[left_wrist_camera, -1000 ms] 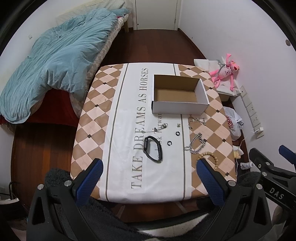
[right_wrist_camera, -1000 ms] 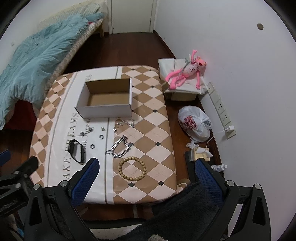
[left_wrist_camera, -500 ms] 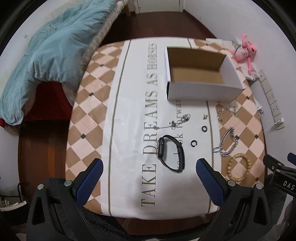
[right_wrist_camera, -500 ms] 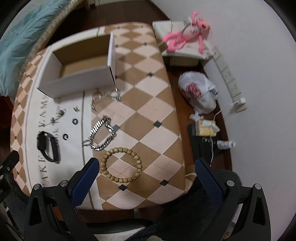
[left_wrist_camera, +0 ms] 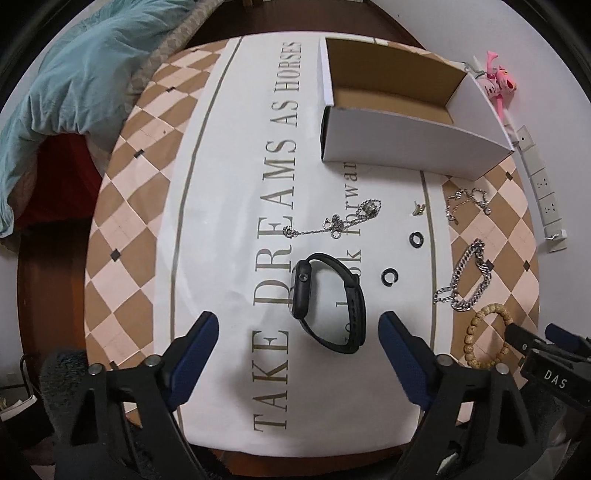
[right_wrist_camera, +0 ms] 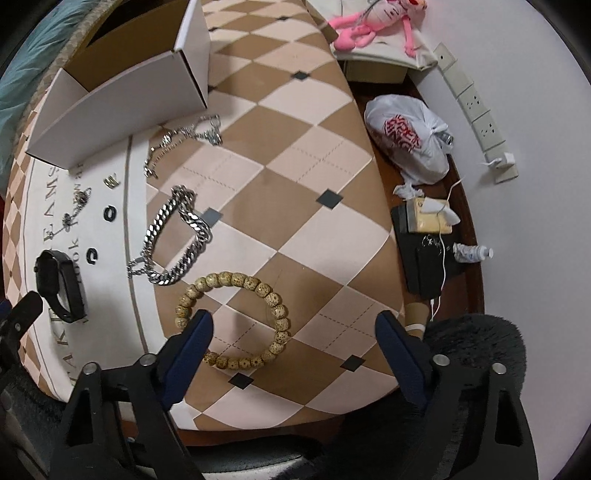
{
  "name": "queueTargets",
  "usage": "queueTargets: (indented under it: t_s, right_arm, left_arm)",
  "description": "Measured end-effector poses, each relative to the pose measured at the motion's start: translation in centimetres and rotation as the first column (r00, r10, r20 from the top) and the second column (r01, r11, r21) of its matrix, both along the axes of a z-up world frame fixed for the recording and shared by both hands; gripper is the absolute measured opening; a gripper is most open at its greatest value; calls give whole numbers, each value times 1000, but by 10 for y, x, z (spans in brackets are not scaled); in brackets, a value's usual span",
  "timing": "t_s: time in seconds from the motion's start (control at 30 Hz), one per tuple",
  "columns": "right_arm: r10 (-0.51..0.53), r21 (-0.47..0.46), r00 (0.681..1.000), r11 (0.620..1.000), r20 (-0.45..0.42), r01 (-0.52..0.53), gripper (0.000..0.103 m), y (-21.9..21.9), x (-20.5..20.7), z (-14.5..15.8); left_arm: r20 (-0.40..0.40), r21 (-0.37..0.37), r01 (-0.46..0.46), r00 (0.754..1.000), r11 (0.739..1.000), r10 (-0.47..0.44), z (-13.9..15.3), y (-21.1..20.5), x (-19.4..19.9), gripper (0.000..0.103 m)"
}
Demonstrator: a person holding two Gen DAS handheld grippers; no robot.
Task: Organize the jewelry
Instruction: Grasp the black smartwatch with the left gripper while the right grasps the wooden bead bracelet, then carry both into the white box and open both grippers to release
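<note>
An open white cardboard box [left_wrist_camera: 406, 144] stands at the far side of the table [left_wrist_camera: 229, 206]; it also shows in the right wrist view [right_wrist_camera: 122, 99]. Near it lie a black smartwatch [left_wrist_camera: 328, 302], a thin silver necklace [left_wrist_camera: 332, 225], two black rings [left_wrist_camera: 389, 277], a silver curb chain [left_wrist_camera: 465, 280] and a wooden bead bracelet [right_wrist_camera: 236, 317]. My left gripper [left_wrist_camera: 299, 332] is open, just short of the smartwatch. My right gripper [right_wrist_camera: 291, 332] is open, low over the bead bracelet, its left finger overlapping the beads.
A second thin silver chain [right_wrist_camera: 184, 136] and a small earring [right_wrist_camera: 110, 181] lie by the box. A bed with a teal duvet [left_wrist_camera: 74, 74] is at the left. A pink plush toy [right_wrist_camera: 373, 22], a plastic bag [right_wrist_camera: 410, 140] and a power strip [right_wrist_camera: 476, 110] lie on the floor right of the table.
Both grippers have moved forward and down toward the table. The smartwatch now sits between the left fingers' line, and the bead bracelet has come under the right gripper.
</note>
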State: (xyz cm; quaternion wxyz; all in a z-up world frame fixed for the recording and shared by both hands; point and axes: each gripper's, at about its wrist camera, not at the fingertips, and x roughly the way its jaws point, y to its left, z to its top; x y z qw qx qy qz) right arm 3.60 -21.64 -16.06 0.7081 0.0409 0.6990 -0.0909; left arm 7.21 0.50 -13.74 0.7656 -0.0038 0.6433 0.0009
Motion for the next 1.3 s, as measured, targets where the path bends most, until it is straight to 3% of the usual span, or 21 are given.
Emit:
queueTargets:
  t_s: [0.23,0.3,0.5,0.57,0.7,0.73,1.03,1.3]
  right_arm:
    - [-21,32,999,999,-29,22,67,-4,-2,-16]
    - [-30,48,999,998,-45,33,59,-4,-3,-22]
    - [-58,60,998,996,-9,59,59,-5,-6,-23]
    - [-56,60,998,997,0,56,58,-4,-7,-21]
    - [-46,56,998,997,29,45,13,-1,-7,-16]
    - [-48,60,998,997,32,46,10,0,-7,-15]
    - [-71,150,996,987,54,63,9,7,-12,-8]
    - [-56,251,989,968,138,20,9,13,-20,39]
  left_arm:
    - [-52,-60,-44,998,997,41,-18,12,4,57]
    - [-60,-76,-48,997,996,43,-22,15,5,43]
    - [-68,-102,-48,997,994,41,-30,20,5,17]
    - [-65,-103,-43,997,994,36,-32,21,3,13]
    - [-32,-95,-30,999,995,27,-34,25,-5,11]
    - [-31,-99,-29,999,995,26,-36,29,-1,11]
    - [-11,-120,-26,1000,992,25,-30,31,-19,11]
    - [42,-153,17,999,988,-11,25,37,-44,11]
